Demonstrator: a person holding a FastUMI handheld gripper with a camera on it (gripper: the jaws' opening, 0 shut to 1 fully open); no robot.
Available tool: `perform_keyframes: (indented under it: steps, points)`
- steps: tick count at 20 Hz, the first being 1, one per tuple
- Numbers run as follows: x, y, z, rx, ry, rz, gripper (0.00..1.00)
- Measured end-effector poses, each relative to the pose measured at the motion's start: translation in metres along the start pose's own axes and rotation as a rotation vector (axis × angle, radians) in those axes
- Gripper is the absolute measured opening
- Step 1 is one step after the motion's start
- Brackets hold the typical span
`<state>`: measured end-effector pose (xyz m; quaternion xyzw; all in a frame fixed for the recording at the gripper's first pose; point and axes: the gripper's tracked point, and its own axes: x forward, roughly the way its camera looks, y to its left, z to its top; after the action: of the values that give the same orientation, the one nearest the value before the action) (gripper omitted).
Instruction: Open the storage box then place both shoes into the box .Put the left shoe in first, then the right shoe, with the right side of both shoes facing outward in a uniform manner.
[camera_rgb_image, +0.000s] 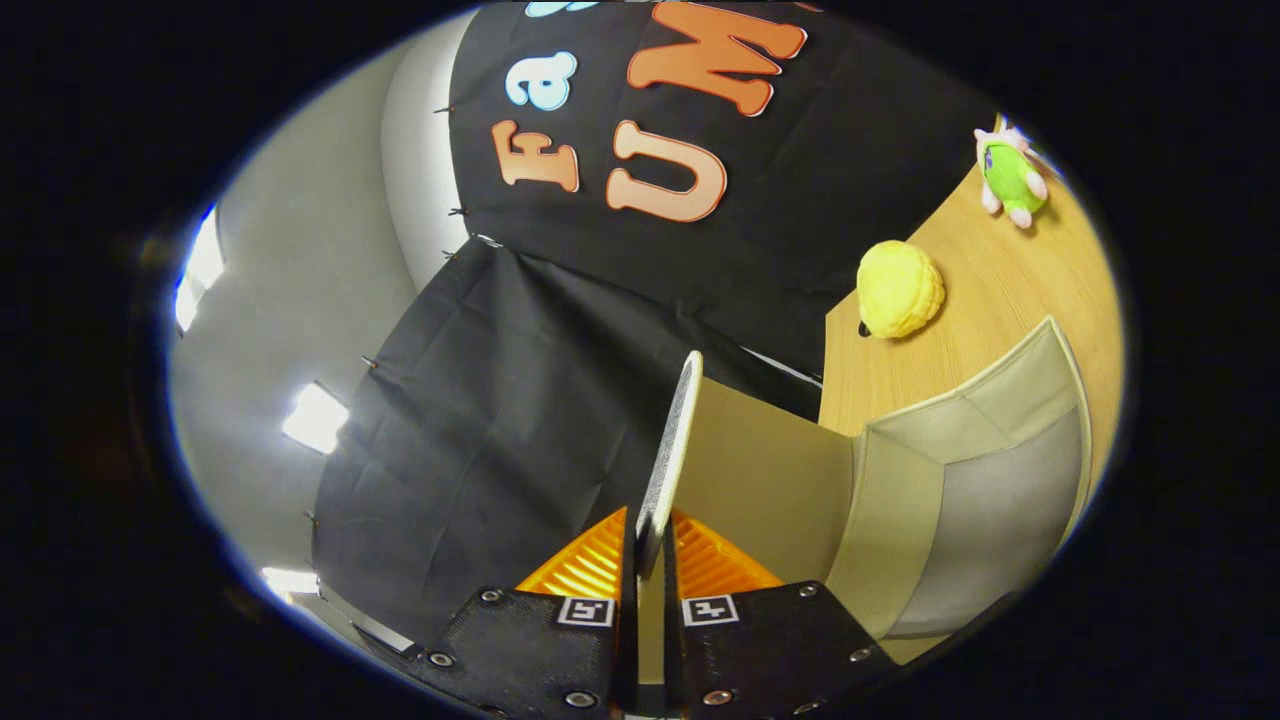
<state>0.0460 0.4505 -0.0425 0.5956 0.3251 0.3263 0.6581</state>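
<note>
My gripper (648, 550) is shut on the lid (672, 440) of the storage box, whose thin edge runs up from between the two fingers. The lid is swung up and stands edge-on to me. Right of it the beige fabric box (960, 470) lies open, its grey inner walls and floor showing with nothing inside. The view is rolled, so the wooden table (1010, 290) appears to the right. No shoes are seen here.
A yellow plush ball (900, 290) lies on the table beyond the box. A green and pink plush toy (1012, 175) sits farther off near the table's far edge. Black cloth walls stand behind the lid, with a grey ceiling and lights to the left.
</note>
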Motion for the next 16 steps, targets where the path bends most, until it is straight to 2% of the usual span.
perform_keyframes:
  steps: [2, 4, 7, 9, 12, 13, 16]
  points:
    - [0.009, 0.002, -0.012, 0.041, 0.023, 0.02, 0.11]
    - [0.02, -0.009, -0.018, 0.071, 0.029, -0.012, 0.15]
    - [0.026, -0.028, -0.041, 0.058, 0.103, -0.07, 0.44]
    - [0.018, -0.043, -0.049, 0.034, 0.138, -0.103, 0.5]
    - [0.01, -0.048, -0.039, -0.01, 0.132, -0.119, 0.56]
    - [0.007, -0.051, -0.034, -0.034, 0.127, -0.132, 0.61]
    - [-0.021, -0.07, -0.023, -0.119, 0.119, -0.212, 0.71]
